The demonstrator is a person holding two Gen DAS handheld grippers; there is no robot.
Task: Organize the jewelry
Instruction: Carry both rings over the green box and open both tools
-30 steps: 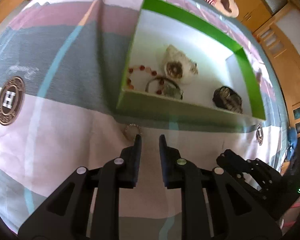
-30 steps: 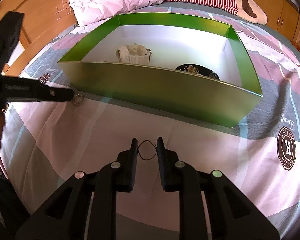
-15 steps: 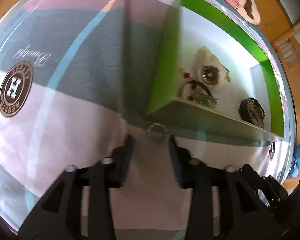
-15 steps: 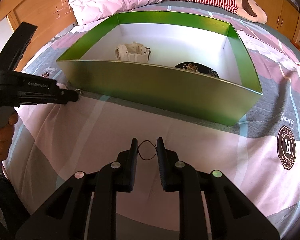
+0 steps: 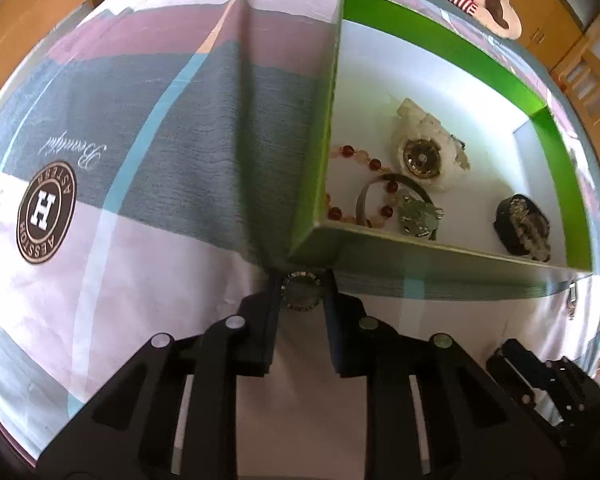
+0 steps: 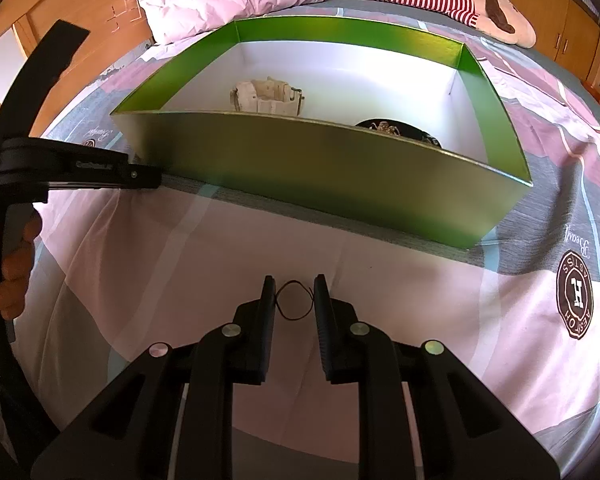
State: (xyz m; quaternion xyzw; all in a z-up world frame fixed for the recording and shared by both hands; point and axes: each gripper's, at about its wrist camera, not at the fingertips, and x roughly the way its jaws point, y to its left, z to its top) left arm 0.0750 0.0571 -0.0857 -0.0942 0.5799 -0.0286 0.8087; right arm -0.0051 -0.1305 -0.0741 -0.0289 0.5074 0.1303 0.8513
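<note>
Two views show this moment. From the left wrist, the left gripper (image 5: 300, 286) points steeply down at the bed (image 5: 140, 184), just at the near corner of the green box (image 5: 440, 264). Its jaws have just been closing, and a small beaded ring (image 5: 301, 290) now sits between them with both tips against its sides, so it looks gripped, though it has not yet left the bedspread. To do this step well, I judge the hold should be kept firm and the ring lifted straight up first, clearing the box wall before crossing over it; the wall stands so close that a sideways drag could push the box. Inside the box lie a red bead bracelet (image 5: 374, 165), a metal bangle with a charm (image 5: 416, 212), a white watch (image 5: 424, 152) and a dark brooch-like piece (image 5: 522, 220), all well apart from the far end, which is bare.

From the right wrist, the right gripper (image 6: 295, 292) hangs low over the bed with its jaws narrowly parted around a thin black cord loop (image 6: 295, 300); whether they pinch it I cannot tell. A hand (image 6: 12, 264) holds the other tool at the left edge.
</note>
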